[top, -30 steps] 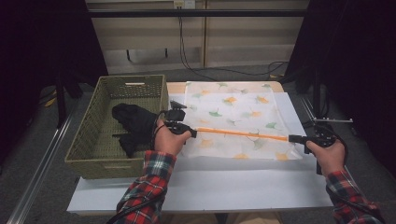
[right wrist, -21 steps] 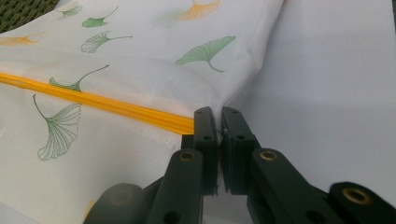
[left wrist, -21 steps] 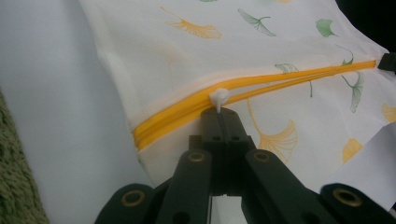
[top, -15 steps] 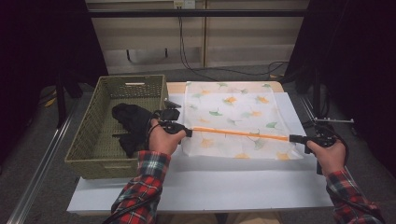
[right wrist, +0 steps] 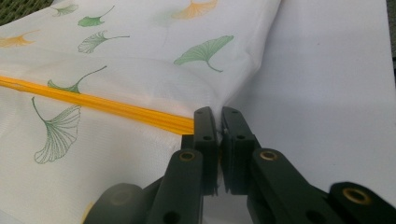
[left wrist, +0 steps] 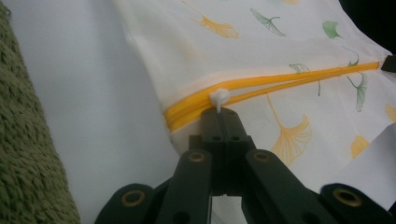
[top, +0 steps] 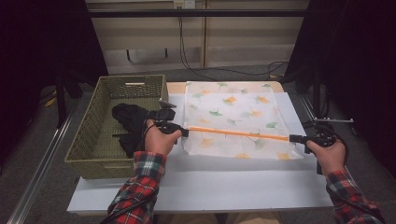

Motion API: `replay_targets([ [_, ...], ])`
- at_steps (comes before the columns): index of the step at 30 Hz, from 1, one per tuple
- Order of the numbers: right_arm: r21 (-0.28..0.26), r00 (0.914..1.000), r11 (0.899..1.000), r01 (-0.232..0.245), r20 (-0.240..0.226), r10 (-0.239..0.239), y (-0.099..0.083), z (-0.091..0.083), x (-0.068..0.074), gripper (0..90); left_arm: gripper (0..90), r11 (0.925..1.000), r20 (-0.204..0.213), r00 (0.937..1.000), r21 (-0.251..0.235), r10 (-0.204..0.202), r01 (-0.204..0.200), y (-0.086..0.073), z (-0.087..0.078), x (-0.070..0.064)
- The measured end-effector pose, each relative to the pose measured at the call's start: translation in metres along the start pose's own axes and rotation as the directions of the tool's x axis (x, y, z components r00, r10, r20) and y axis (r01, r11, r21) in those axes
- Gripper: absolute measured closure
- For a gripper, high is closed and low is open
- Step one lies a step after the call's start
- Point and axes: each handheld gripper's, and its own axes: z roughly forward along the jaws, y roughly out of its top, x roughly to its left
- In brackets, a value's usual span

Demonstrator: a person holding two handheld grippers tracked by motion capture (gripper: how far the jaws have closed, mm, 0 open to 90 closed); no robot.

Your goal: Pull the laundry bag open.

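A white mesh laundry bag (top: pixel 236 119) printed with green and orange ginkgo leaves lies flat on the white table (top: pixel 224 182), with its orange zipper (top: pixel 238 134) running straight across it from side to side. To its left, just beside the table edge, stands an olive-green woven basket (top: pixel 88 140) with a handle slot in its far wall; a crumpled black garment (top: pixel 128 121) lies inside it. In the left gripper view the basket's coarse green weave (left wrist: pixel 23 154) rises as a wall at the left edge, close to the zipper's end.

The left gripper (top: pixel 180 131) sits at the zipper's left end, its jaws pressed together on the small white zipper pull (left wrist: pixel 218 98), which sticks up between their tips. Beyond the pull the two orange tapes part slightly, showing a thin slit. The right gripper (top: pixel 295 138) is at the bag's right edge, near the zipper's other end; in its own view the jaws stand narrow, pinching a fold of the white cloth (right wrist: pixel 218 128) where the orange tape ends. The fabric puckers up toward that pinch.

The person's sleeves (top: pixel 140 186) are red plaid flannel. Behind the table a dark cable (top: pixel 184 56) hangs down a pale panel and trails over the floor, and a metal rail (top: pixel 42 172) runs along the floor at left.
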Motion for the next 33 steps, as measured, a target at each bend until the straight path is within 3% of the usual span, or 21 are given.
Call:
replay_targets([
  [16, 0.0, 0.9998, 1.0, -0.017, 0.01, 0.017, 0.0, -0.003, -0.004, 85.9, 90.0, 0.9997, 0.004, 0.9998, -0.012, -0.021, 0.021, 0.0, -0.012, 0.008],
  [20, 0.0, 0.9999, 1.0, -0.006, 0.013, 0.006, 0.0, -0.002, -0.004, 85.9, 90.0, 0.9999, 0.0, 1.0, -0.014, -0.006, 0.006, 0.0, -0.013, 0.009],
  [23, 0.002, 0.9999, 1.0, -0.003, 0.014, 0.003, 0.0, -0.001, -0.004, 85.9, 90.0, 0.9997, 0.005, 0.9998, -0.019, -0.018, 0.018, -0.001, -0.014, 0.009],
  [26, 0.0, 0.9998, 1.0, -0.013, 0.015, 0.013, 0.0, -0.002, -0.005, 85.9, 90.0, 0.9998, 0.0, 1.0, -0.018, -0.01, 0.01, -0.001, -0.014, 0.008],
  [28, 0.0, 0.9997, 1.0, -0.025, 0.002, 0.025, -0.001, -0.002, -0.006, 85.9, 90.0, 0.9995, 0.012, 0.9996, -0.017, -0.025, 0.026, -0.001, -0.014, 0.008],
  [30, 0.004, 0.9992, 0.999, -0.041, -0.002, 0.041, -0.001, -0.001, -0.007, 85.8, 90.0, 0.9998, 0.003, 0.9999, -0.013, -0.017, 0.017, -0.002, -0.012, 0.007],
  [33, 0.017, 0.9997, 1.0, -0.024, 0.007, 0.024, -0.001, -0.001, -0.007, 85.5, 90.0, 0.9998, -0.011, 0.9998, 0.001, 0.018, -0.018, -0.004, -0.01, 0.002],
])
